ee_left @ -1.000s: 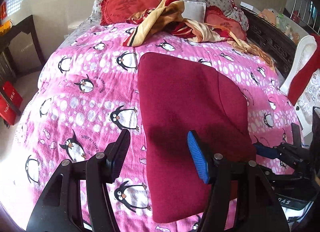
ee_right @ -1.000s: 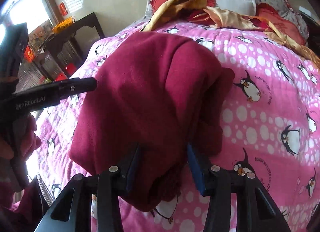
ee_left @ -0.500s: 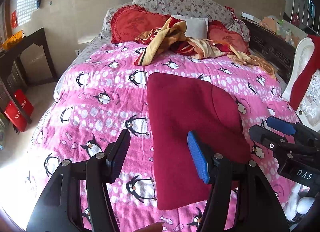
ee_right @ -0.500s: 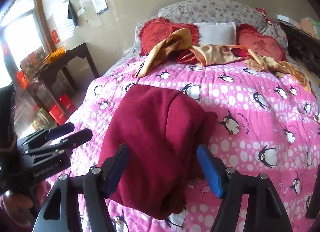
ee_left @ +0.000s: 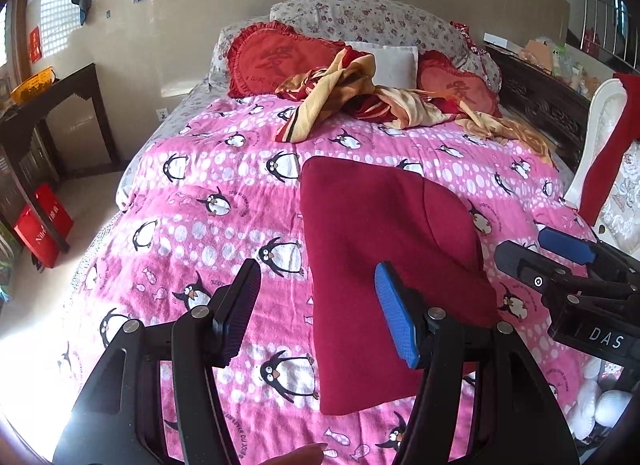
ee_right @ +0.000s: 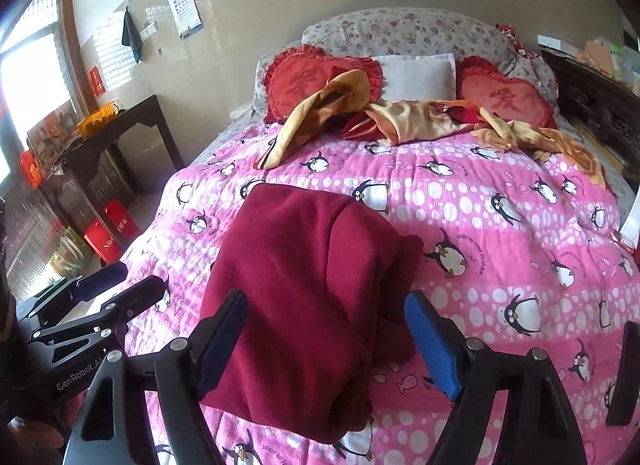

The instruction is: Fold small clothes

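A dark red garment [ee_left: 384, 265] [ee_right: 308, 297] lies folded lengthwise on the pink penguin blanket [ee_left: 224, 201] [ee_right: 500, 225]. My left gripper [ee_left: 316, 313] hangs open above the garment's near left edge, nothing between its pads. My right gripper [ee_right: 324, 341] hovers over the garment's near end; its jaws are opening and stand clear of the cloth. In the left wrist view the right gripper [ee_left: 544, 253] shows at the right edge. The left gripper [ee_right: 120, 289] appears at the left in the right wrist view.
A yellow and red cloth [ee_left: 360, 97] [ee_right: 400, 121] lies crumpled at the head of the bed before two red heart cushions [ee_left: 272, 57] and a floral pillow [ee_right: 400, 29]. A dark side table [ee_left: 52, 101] and red bags [ee_left: 44, 221] stand left. A white chair [ee_left: 600, 137] stands right.
The right gripper let go of the garment's near end, opened wide and rose. The left gripper also lifted and drew back, so more of the bed shows. The garment stays flat.
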